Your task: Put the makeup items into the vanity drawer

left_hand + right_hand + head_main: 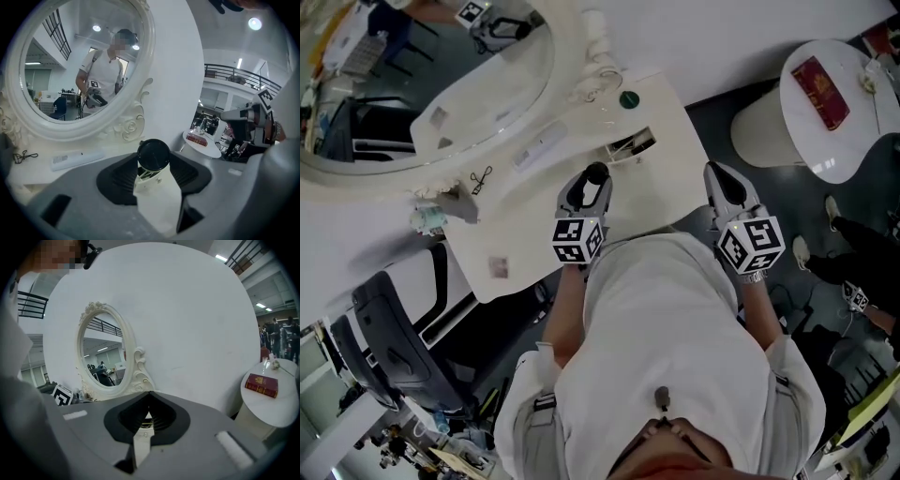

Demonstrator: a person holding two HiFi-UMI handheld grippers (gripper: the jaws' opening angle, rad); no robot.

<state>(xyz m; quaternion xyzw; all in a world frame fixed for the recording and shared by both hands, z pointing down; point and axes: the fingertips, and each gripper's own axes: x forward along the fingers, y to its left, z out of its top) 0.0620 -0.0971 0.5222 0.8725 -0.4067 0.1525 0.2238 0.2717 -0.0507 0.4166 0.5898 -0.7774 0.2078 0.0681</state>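
Holding a black round case (pixel 153 154) in the left gripper (pixel 592 184). Fingers spread fairly wide, pads pressed on opposite sides of the rim, flat face turned back toward the gripper's camera. Glossy, hard, disc-shaped, so no long axis to line up. Held in the air above the front part of the white table (pixel 534 239), not yet in the drawer (pixel 631 142).

Key relation: drawer just ahead of the left fingertips and a little to the right in the head view; directly below and beyond the case in the left gripper view. Appears pulled open, dark inside, a narrow slot with its long side crosswise to the reach. Left hand clearly the nearer one. Judged to need only a short reach forward and down, then a release.

Right gripper (pixel 717 176) out past the table's right edge, fingers closed tip to tip, nothing between them.

Also on the table: a white stick (pixel 540 147) lying flat near the mirror (pixel 441 84), and a green cap (pixel 628 99) behind the drawer, probably further items to stow. Table top matte and smooth; mirror oval, frame carved in scrolls. Further right, a round white side table (pixel 825 155) with a red book (pixel 820 92).
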